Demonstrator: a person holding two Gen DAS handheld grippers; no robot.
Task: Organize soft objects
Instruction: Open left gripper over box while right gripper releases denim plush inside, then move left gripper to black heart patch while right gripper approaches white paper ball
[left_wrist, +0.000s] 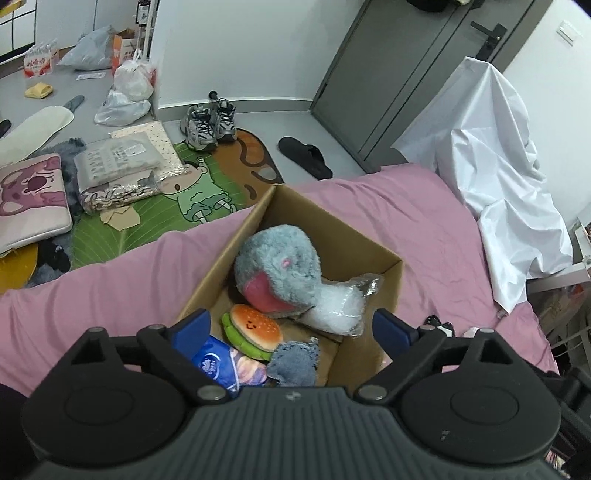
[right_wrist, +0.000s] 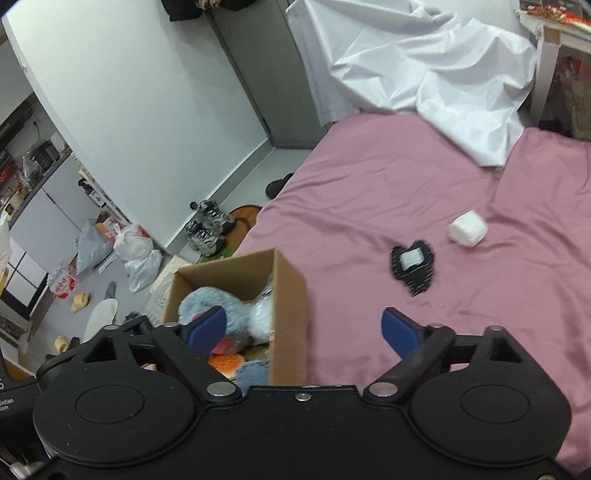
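Note:
A cardboard box (left_wrist: 384, 291) (right_wrist: 290, 295) sits on the pink bed. In it lie a grey plush toy (left_wrist: 280, 266) (right_wrist: 221, 302), a burger plush (left_wrist: 255, 328), a blue tissue pack (left_wrist: 221, 363), a grey-blue cloth (left_wrist: 295, 360) and a clear bag of white stuffing (left_wrist: 338, 310). My left gripper (left_wrist: 295, 326) is open and empty above the box. My right gripper (right_wrist: 303, 328) is open and empty over the box's right wall. A black item with a white label (right_wrist: 413, 266) and a white soft cube (right_wrist: 467, 228) lie on the bed to the right.
A white sheet (right_wrist: 424, 66) (left_wrist: 491, 177) is draped at the bed's far end. On the floor are sneakers (left_wrist: 208, 123), a black slipper (left_wrist: 304, 157), a cartoon mat (left_wrist: 195, 192), packaged bedding (left_wrist: 118, 170), a pink cushion (left_wrist: 31, 199) and plastic bags (left_wrist: 129, 92).

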